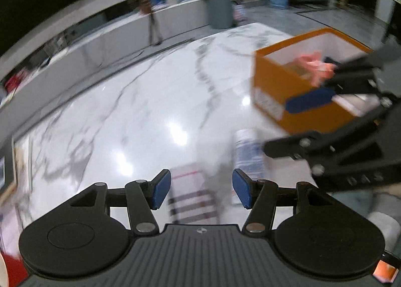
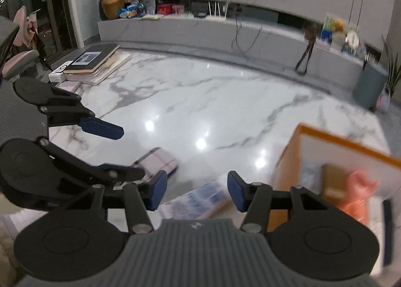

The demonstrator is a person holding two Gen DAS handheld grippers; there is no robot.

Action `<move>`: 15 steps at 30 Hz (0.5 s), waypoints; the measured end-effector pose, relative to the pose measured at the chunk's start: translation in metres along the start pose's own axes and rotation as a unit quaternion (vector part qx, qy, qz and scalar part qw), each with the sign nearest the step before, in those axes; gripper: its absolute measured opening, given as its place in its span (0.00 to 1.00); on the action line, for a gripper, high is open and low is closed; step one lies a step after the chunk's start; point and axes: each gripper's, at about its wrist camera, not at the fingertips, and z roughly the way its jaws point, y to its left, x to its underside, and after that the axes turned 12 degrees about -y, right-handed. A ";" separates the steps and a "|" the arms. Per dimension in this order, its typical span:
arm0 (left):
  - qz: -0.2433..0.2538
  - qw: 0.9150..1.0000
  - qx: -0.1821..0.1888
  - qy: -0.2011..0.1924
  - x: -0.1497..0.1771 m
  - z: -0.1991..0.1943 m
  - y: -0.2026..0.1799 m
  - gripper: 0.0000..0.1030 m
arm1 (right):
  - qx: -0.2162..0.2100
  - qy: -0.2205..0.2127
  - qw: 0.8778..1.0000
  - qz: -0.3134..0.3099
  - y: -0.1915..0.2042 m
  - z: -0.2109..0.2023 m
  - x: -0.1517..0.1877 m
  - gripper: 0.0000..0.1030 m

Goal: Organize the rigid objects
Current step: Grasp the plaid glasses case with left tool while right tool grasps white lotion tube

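Note:
On the white marble table (image 1: pixel 140 101) lie a pink striped box (image 1: pixel 193 196) and a white packet with blue print (image 1: pixel 248 154). My left gripper (image 1: pixel 201 190) hangs open above the pink box, with nothing between its blue pads. An orange-walled box (image 1: pixel 275 86) stands at the right with a pink toy (image 1: pixel 317 65) inside. My right gripper (image 1: pixel 320 81) reaches over its near corner. In the right wrist view, the right gripper (image 2: pixel 196 191) is open over the printed packet (image 2: pixel 198 199), beside the orange box (image 2: pixel 288 161) and pink toy (image 2: pixel 358 191). The pink box (image 2: pixel 158 161) lies by the left gripper (image 2: pixel 117 149).
A stack of books (image 2: pixel 92 61) and a small white box (image 2: pixel 59 74) sit at the table's far left corner. A long grey console (image 2: pixel 225 34) runs behind the table, with a tripod (image 2: pixel 305 56) and a grey bin (image 2: pixel 368 89). A white cup (image 1: pixel 383 227) is near my left gripper.

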 end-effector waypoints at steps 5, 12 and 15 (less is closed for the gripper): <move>-0.125 0.992 -0.009 0.006 0.024 0.015 0.035 0.66 | 0.015 0.044 0.997 0.061 0.005 0.032 0.013 0.55; -0.162 0.986 -0.030 0.020 0.050 0.038 0.041 0.71 | 0.066 0.074 0.988 0.121 -0.001 0.064 0.035 0.64; -0.171 0.984 -0.036 0.018 0.056 0.044 0.042 0.75 | 0.078 0.073 0.985 0.132 -0.006 0.072 0.045 0.68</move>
